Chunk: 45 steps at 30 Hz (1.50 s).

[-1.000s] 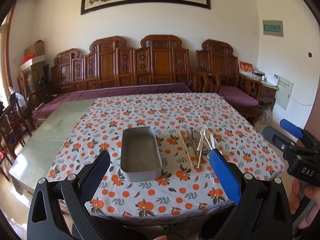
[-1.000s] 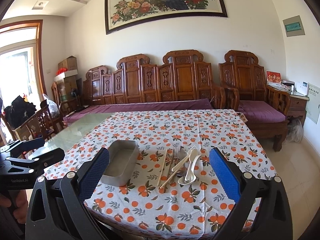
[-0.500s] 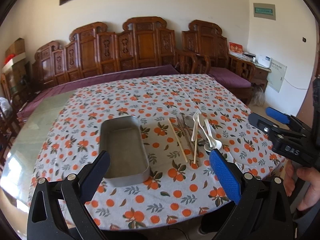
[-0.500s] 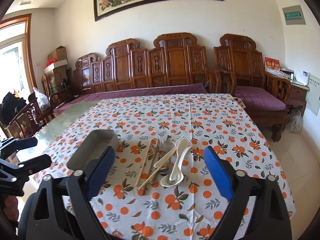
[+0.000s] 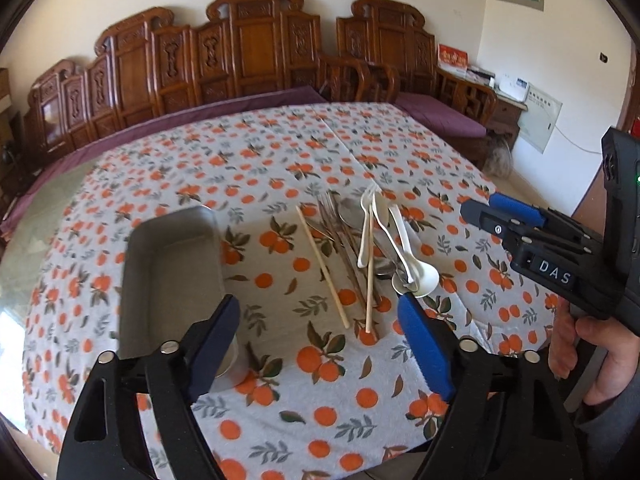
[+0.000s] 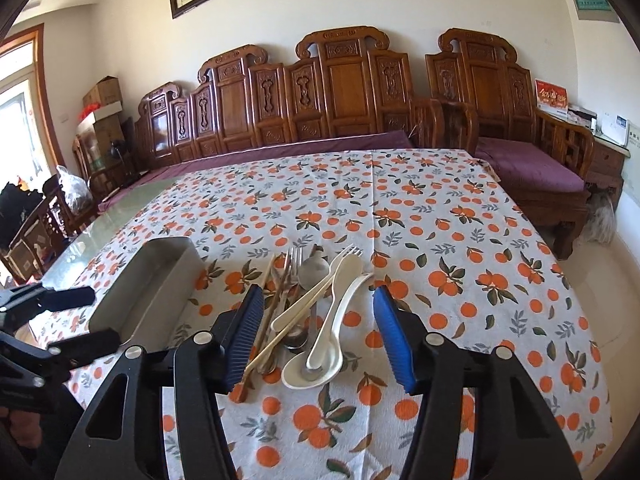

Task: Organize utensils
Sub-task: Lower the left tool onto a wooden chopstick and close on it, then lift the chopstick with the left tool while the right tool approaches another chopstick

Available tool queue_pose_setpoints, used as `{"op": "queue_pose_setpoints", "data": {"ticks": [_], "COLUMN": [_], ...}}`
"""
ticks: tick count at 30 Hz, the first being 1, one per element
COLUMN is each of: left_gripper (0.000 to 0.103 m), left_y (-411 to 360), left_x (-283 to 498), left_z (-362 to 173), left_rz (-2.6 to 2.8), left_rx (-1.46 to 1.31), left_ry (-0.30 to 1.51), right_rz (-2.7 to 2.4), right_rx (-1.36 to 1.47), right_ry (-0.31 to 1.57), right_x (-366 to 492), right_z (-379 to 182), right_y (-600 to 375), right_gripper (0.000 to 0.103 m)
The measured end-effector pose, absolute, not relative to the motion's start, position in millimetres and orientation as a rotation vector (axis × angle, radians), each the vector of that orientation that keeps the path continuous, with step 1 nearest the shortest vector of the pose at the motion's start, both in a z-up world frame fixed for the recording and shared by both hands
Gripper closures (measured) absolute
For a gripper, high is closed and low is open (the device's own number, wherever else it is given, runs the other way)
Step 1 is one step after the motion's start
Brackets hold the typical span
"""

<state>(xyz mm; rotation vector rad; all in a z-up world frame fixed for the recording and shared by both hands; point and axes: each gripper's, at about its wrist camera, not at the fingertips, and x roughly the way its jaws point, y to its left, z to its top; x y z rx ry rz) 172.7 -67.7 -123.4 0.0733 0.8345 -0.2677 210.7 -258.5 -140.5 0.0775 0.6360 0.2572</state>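
the table (image 5: 280, 432) is covered by a white cloth printed with oranges. a grey metal tray (image 5: 172, 276) sits toward the near left part of the table, long side running away from the near edge, nothing in it as far as shows. just to its right, apart from it, lies a loose pile of utensils (image 6: 308, 312): wooden chopsticks (image 5: 322, 266) on the tray side, metal forks (image 6: 292, 268) and a metal spoon (image 6: 314, 270) in the middle, white plastic spoons (image 6: 320, 354) and a white fork (image 6: 320, 286) crossing on top, bowls toward the near edge.

the left gripper (image 5: 320, 332) hangs above the near edge between tray and pile; its jaws are spread and closing, nothing between them but cloth below. the right gripper (image 6: 318, 334) hangs low over the near end of the pile, jaws spread and closing, straddling the white spoons and chopstick ends without pressing on them. a hand (image 5: 580, 356) grips the right gripper's handle at the right edge of the left view.
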Motion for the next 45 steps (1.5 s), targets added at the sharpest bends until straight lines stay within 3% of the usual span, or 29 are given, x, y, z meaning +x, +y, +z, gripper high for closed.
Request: {"op": "queue_pose_setpoints", "data": {"ticks": [15,22,32,36,45], "left_gripper": [0.077,0.09,0.092,0.097,0.099], "left_y": [-106.7,-114.4,-115.9,-114.7,-97.7], "left_x": [259.8,289.7,300.5,300.5,295.6], "left_z": [-192.2,-213.6,-226.6,-226.4,-201.9], "left_rz": [-0.311,-0.311,-0.303,-0.305,-0.305], "left_rx": [0.027,-0.02,-0.025,-0.032,-0.07], "left_ry": [1.008,1.07,1.11,1.115,1.051], "right_rz": [0.261,0.266,0.283,0.277,0.287], "right_rx": [0.093,0.096,0.101,0.099,0.097], "right_ry": [0.725,0.742,0.739,0.75,0.745], "right_x": [231.4,233.1,233.1,234.1,234.9], "right_z": [-192.2,-196.3,-190.9,-190.8,-189.7], "right_y": [-268.2,-267.7,-263.6,-261.8,-259.1], "right_gripper": [0.046,0.046,0.046,0.046,0.046]}}
